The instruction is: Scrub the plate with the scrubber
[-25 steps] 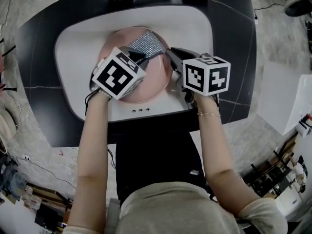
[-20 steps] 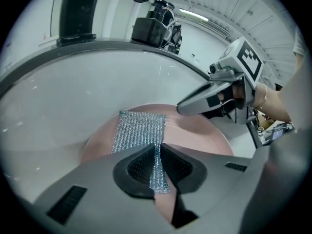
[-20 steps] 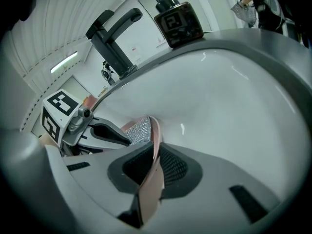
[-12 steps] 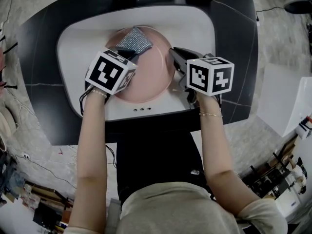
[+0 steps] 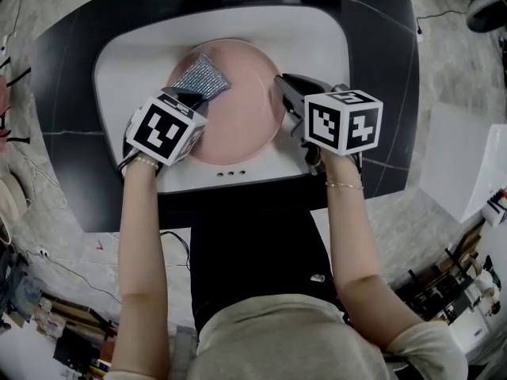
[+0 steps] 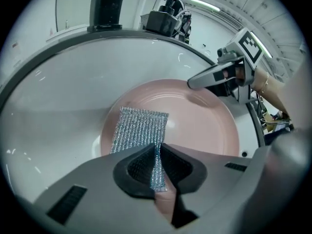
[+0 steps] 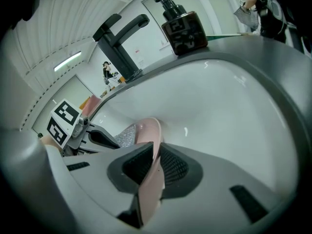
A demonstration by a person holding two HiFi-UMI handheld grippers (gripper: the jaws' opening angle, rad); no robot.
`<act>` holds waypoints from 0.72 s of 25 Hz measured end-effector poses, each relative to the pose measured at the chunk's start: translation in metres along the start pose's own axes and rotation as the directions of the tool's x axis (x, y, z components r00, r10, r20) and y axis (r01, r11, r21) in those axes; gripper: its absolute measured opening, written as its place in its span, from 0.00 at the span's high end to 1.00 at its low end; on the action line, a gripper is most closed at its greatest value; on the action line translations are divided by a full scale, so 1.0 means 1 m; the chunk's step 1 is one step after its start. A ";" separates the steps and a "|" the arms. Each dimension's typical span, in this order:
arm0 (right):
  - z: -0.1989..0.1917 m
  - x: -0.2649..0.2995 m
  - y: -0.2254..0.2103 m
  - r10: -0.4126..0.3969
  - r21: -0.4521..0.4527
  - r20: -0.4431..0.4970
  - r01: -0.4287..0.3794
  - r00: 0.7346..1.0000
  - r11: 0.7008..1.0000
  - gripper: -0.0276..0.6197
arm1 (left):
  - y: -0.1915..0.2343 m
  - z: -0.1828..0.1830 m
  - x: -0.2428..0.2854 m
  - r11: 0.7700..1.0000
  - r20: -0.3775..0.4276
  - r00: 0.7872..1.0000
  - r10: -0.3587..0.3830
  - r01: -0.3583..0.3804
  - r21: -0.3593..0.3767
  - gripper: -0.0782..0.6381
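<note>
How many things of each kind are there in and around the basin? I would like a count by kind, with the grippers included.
pink plate: 1
silver scrubber: 1
grippers: 2, the left gripper and the right gripper
white basin: 1
black faucet: 1
dark soap dispenser: 1
Total: 7
</note>
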State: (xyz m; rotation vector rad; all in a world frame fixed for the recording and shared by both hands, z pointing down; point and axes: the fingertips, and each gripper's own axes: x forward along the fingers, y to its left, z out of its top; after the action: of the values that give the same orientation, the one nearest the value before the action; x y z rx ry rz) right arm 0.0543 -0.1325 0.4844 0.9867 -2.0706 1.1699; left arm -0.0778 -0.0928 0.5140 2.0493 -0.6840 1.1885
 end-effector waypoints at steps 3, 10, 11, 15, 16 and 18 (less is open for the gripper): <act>0.002 -0.004 0.001 -0.002 -0.015 0.001 0.002 1.000 1.000 0.87 | -0.009 -0.007 -0.003 0.999 -0.036 0.999 -0.014 0.016 0.031 0.82; 0.009 -0.012 0.007 -0.011 -0.063 0.011 0.011 1.000 0.998 0.86 | -0.024 -0.019 -0.005 0.992 -0.102 0.995 0.002 0.011 0.124 0.82; 0.009 -0.012 0.008 -0.012 -0.066 0.013 0.013 1.000 0.998 0.86 | -0.027 -0.021 -0.006 0.990 -0.114 0.993 0.006 0.011 0.141 0.82; 0.011 -0.014 0.010 -0.023 -0.065 0.028 0.024 0.999 0.998 0.86 | -0.039 -0.026 -0.009 0.982 -0.140 0.990 0.007 0.020 0.190 0.82; 0.011 -0.014 0.010 -0.024 -0.063 0.032 0.026 0.999 0.998 0.86 | -0.043 -0.026 -0.010 0.980 -0.142 0.990 -0.006 0.033 0.194 0.82; 0.012 -0.015 0.010 -0.026 -0.064 0.037 0.029 0.999 0.998 0.86 | -0.054 -0.025 -0.011 0.977 -0.141 0.989 -0.036 0.064 0.203 0.82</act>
State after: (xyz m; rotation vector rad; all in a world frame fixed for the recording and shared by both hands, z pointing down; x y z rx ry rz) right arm 0.0529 -0.1350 0.4630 1.0092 -2.1027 1.0723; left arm -0.0580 -0.0380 0.4983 2.1155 -0.4562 1.4060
